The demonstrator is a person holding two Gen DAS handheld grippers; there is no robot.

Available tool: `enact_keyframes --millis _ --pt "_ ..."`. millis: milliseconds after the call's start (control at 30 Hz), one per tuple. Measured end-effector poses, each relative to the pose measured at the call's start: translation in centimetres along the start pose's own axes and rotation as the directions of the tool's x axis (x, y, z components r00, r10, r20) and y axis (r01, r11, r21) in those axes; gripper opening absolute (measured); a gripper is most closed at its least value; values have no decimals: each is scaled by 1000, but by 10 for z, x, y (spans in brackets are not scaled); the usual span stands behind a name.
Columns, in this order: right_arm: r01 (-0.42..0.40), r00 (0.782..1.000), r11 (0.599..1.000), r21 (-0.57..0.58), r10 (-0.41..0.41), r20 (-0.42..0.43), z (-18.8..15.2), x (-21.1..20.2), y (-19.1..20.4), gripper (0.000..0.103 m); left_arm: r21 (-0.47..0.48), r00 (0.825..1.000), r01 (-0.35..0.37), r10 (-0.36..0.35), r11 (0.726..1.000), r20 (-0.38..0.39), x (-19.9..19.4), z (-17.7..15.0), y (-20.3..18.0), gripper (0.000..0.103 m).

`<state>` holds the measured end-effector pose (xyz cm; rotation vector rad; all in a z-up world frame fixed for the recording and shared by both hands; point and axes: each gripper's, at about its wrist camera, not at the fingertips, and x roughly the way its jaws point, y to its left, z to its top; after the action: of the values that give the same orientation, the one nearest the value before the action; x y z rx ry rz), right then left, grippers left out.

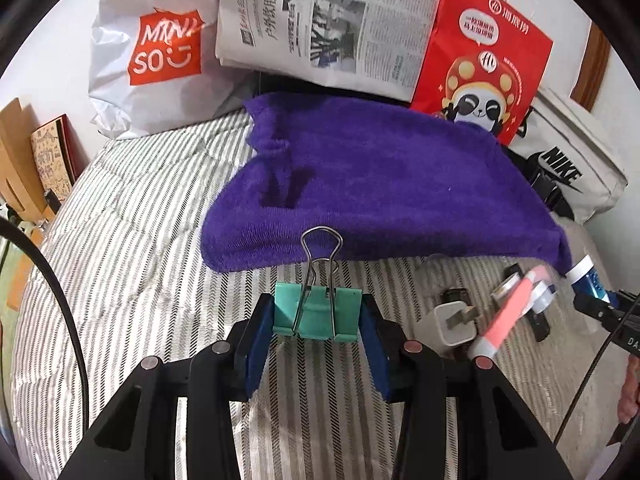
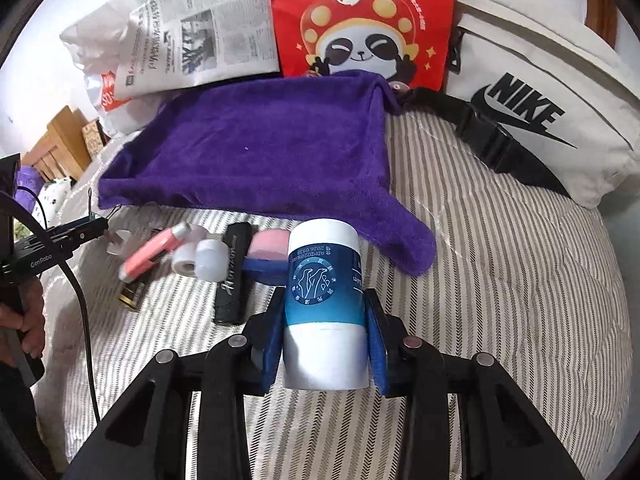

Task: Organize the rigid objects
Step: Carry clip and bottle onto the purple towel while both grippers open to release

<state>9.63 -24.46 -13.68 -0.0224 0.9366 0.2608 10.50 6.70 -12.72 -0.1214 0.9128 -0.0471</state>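
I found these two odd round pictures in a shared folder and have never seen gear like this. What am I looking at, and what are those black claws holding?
No robot here: a person holds a two-finger claw in each hand, each with a fisheye camera looking along its fingers. In the left claw's picture, the left gripper clamps a green binder clip. In the right claw's picture, the right gripper grips a blue-and-white bottle. Both hover over a striped bed cover bearing a purple towel, pink pen, black case and white charger plug. Bags and a newspaper stand behind.
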Motion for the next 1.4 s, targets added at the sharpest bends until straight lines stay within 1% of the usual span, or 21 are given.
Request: enact_keyframes --millis 33,100,300,600,800,1033,1233,1400 --pt "-4 1000 1000 2 4 4 0 -2 0 37 -2 1000 3 -3 1000 0 -3 1 0 40" --pt "-12 1000 1000 2 12 10 2 -7 1 37 -20 1000 0 0 1000 24 -11 3 1 40" --pt "-32 999 999 6 31 43 15 -18 3 37 -51 998 31 -28 998 52 -28 11 2 40" --pt "-29 997 1000 -11 30 76 37 -25 3 37 -35 997 29 -26 999 71 -35 32 -4 40" --pt "-27 996 1000 -15 28 82 53 -20 7 37 -16 996 42 -41 999 81 -29 49 -7 40" --pt "-9 996 1000 -18 11 87 78 -8 10 37 -2 994 59 -59 998 88 -10 78 -5 40" --pt "-2 996 1000 -13 3 93 102 6 8 37 13 994 71 -72 997 79 9 98 -5 40" --pt "14 996 1000 -23 -12 89 122 25 4 37 9 994 81 -82 997 67 24 110 -5 40"
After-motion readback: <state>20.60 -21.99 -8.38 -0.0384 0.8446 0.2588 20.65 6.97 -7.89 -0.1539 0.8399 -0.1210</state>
